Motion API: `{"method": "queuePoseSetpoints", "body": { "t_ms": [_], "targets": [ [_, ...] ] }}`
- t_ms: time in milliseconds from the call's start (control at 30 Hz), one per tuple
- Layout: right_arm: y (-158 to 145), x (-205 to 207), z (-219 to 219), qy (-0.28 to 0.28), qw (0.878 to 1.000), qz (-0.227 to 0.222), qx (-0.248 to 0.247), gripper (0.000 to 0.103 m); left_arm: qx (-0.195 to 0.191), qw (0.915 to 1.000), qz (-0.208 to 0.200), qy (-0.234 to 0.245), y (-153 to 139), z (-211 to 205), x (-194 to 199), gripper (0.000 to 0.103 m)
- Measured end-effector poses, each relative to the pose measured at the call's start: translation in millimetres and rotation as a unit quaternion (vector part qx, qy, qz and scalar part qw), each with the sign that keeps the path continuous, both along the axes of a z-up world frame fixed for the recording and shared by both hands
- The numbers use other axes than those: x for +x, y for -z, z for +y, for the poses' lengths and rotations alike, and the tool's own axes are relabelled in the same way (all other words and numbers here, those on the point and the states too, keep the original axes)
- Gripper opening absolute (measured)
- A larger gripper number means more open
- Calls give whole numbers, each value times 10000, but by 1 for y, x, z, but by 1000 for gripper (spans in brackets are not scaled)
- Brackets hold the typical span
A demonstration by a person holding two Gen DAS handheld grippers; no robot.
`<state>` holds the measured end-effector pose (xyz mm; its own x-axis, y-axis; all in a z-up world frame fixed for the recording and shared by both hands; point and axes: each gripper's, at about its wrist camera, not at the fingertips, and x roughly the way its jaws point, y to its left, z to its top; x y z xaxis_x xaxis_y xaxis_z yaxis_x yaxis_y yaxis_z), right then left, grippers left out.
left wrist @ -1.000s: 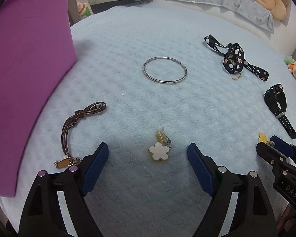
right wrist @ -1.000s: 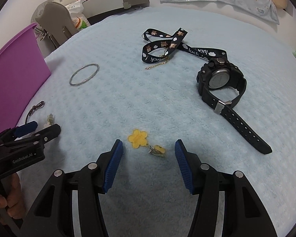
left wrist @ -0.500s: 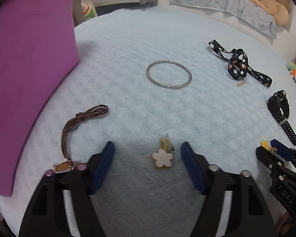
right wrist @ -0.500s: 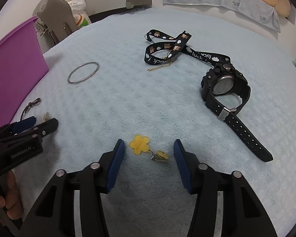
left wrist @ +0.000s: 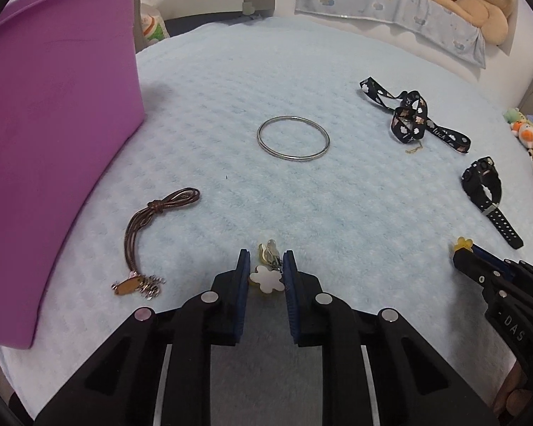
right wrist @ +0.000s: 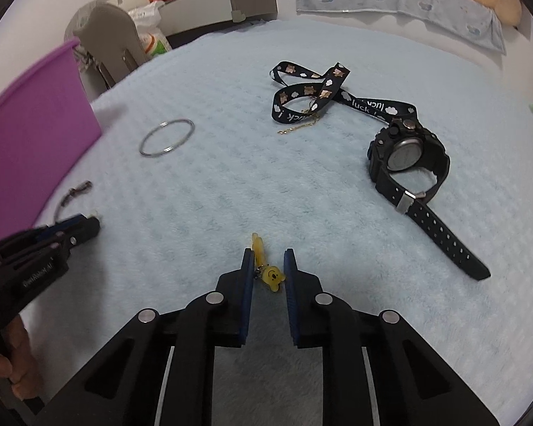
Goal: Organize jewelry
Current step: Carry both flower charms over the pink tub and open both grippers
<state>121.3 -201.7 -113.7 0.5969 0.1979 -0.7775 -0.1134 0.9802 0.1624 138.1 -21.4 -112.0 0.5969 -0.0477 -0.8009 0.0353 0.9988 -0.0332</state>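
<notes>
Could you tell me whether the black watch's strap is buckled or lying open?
Buckled: the black watch strap forms a closed loop through its metal keeper, the tail trailing across the blanket.

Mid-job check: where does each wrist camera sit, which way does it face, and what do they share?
Left wrist: behind the left gripper, facing across the blue blanket; fingers flank a white flower charm; right gripper at right.
Right wrist: behind the right gripper, around a yellow bear charm; left gripper and hand at left.
Shared: silver bangle, black watch, lanyard, purple bin.
</notes>
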Motion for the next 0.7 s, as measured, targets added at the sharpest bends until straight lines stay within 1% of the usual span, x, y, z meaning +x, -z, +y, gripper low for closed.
{"method": "queuePoseSetpoints", "body": {
  "t_ms": [100,233,367,467,567,700],
  "targets": [
    [-4,-9,-5,80,9997,17,241,17,-50,10000,-21,38,-7,0,-8,19],
    [-14,-23,-7,163,9993,-23,335,17,-122,9998,-122,74,-20,4,-20,19],
    [-30,-38,-5,207,9991,-84,374,17,-258,9993,-266,103,-42,12,-36,19],
    [-46,-50,1,203,9990,-167,359,17,-303,9986,-404,142,-61,19,-48,19],
    [-66,-60,12,154,9987,-270,394,17,-411,9976,-545,83,-83,32,-59,19],
    [-101,-71,33,8,9974,-522,498,17,-509,9954,-815,-55,-116,55,-74,19]
  ]
}}
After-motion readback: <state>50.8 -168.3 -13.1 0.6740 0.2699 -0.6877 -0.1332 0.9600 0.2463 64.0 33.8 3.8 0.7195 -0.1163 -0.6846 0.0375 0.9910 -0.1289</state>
